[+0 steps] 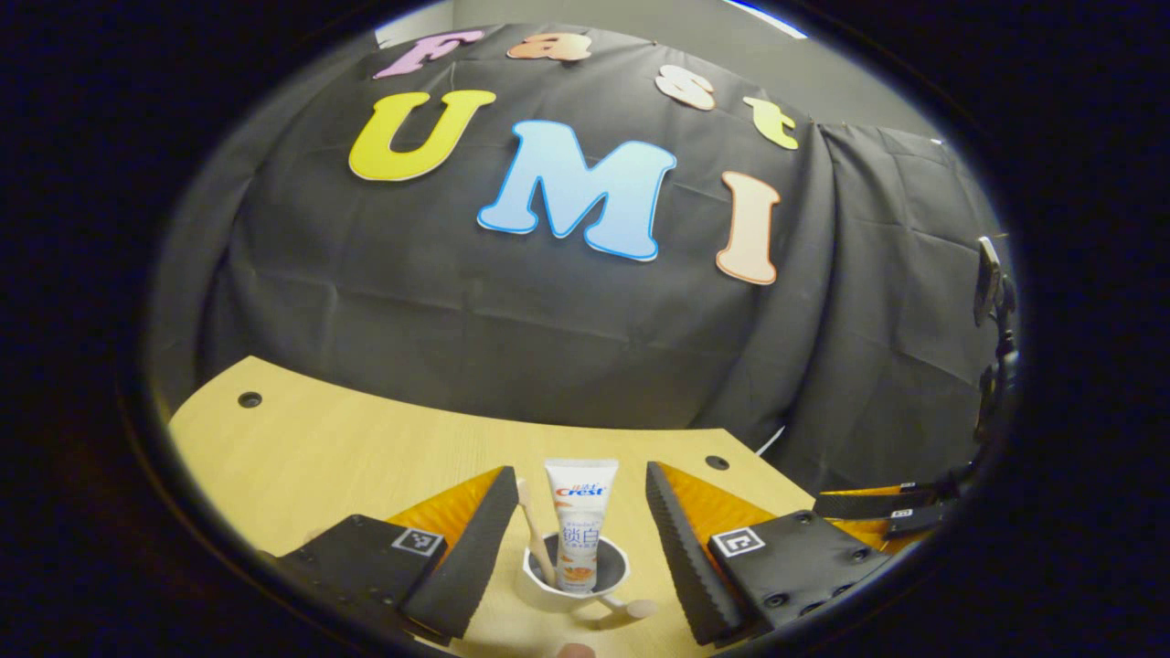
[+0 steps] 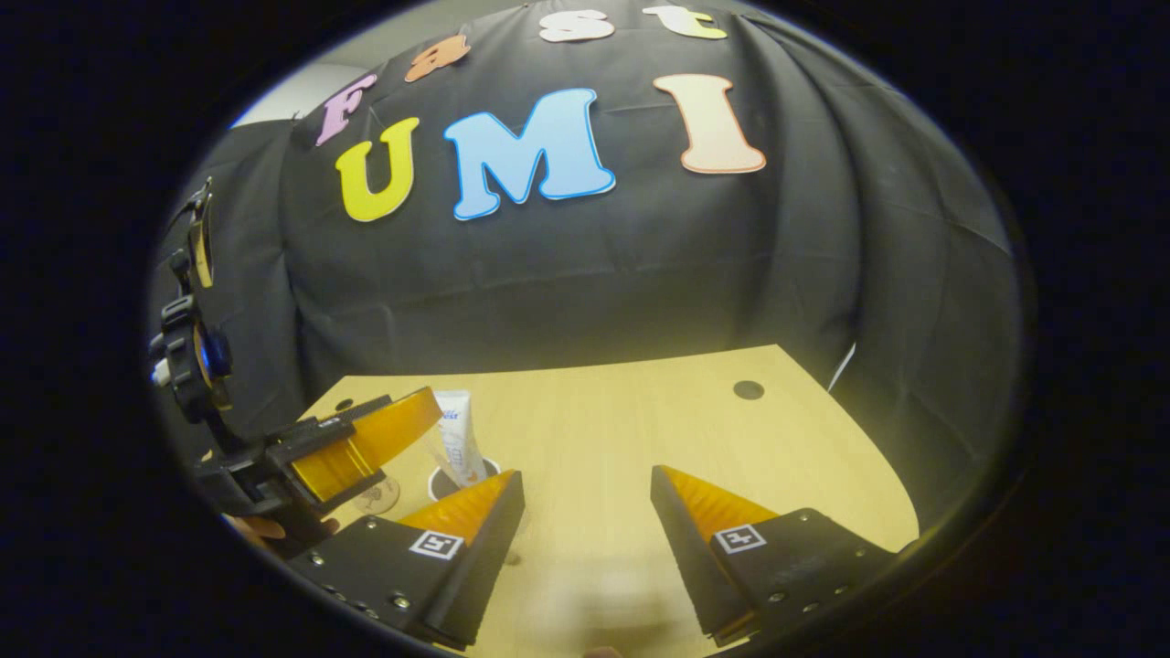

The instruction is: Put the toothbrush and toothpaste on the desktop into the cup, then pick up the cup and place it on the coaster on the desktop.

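Two wide-spread fingers of the left tool (image 1: 582,539) flanking the cup (image 1: 576,585) with upright toothpaste (image 1: 579,521) and toothbrush (image 1: 537,539).

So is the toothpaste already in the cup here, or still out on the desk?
In. The toothpaste stands upright inside the cup, beside the toothbrush, with the open left claw straddling the cup.

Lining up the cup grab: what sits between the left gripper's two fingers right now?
In the left gripper view, the cup stands between the open left gripper fingers, untouched, holding the toothpaste and toothbrush.
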The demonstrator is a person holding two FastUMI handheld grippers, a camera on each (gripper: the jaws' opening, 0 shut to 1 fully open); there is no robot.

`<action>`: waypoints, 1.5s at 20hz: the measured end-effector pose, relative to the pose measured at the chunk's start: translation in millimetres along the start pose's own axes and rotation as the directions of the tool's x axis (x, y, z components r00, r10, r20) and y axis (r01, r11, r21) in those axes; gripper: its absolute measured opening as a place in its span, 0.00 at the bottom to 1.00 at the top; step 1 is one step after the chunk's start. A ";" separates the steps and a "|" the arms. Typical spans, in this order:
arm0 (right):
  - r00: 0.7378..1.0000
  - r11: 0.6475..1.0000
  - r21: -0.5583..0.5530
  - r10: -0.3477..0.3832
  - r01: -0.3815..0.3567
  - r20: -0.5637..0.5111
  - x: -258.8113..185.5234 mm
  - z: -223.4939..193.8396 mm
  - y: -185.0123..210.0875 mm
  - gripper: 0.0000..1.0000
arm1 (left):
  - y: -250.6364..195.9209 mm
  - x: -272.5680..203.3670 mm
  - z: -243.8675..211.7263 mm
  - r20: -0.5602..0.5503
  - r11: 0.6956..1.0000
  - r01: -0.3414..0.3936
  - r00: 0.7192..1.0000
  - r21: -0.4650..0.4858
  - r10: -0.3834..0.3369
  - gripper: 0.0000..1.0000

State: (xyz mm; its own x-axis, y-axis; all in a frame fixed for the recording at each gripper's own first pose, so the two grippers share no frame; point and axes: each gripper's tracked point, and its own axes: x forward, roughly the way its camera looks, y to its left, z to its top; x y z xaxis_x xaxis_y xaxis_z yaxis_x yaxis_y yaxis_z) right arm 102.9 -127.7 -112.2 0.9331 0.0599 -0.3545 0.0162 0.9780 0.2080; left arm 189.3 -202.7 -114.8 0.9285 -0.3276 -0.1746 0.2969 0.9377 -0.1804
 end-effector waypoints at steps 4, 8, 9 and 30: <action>1.000 1.000 -0.022 0.016 -0.016 -0.017 1.1 -1.6 17.4 0.84 | 9.5 -16.9 14.3 0.022 1.000 -0.012 1.000 -0.005 0.012 0.93; 0.998 0.998 -0.038 0.040 -0.041 -0.044 5.1 -6.9 38.3 0.84 | 27.4 -36.5 31.4 0.044 0.999 -0.035 0.998 -0.015 0.036 0.93; 0.997 0.998 -0.040 0.047 -0.050 -0.056 6.6 -9.5 45.1 0.84 | 32.9 -41.4 36.2 0.052 0.999 -0.045 0.998 -0.010 0.045 0.96; 0.877 0.975 -0.159 0.065 -0.158 -0.477 75.2 -97.1 100.9 0.84 | 110.9 -114.8 47.6 0.049 0.983 -0.182 0.982 -0.024 0.183 0.93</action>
State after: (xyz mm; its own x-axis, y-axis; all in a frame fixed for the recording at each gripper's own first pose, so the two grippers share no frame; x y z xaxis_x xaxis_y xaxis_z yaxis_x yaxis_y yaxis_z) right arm 139.8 -5.1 -206.5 0.6476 0.2110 -0.7322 -0.1889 0.9754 0.1139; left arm 126.2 -55.6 -68.7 0.9769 -0.1446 -0.1572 0.1176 0.9786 -0.1689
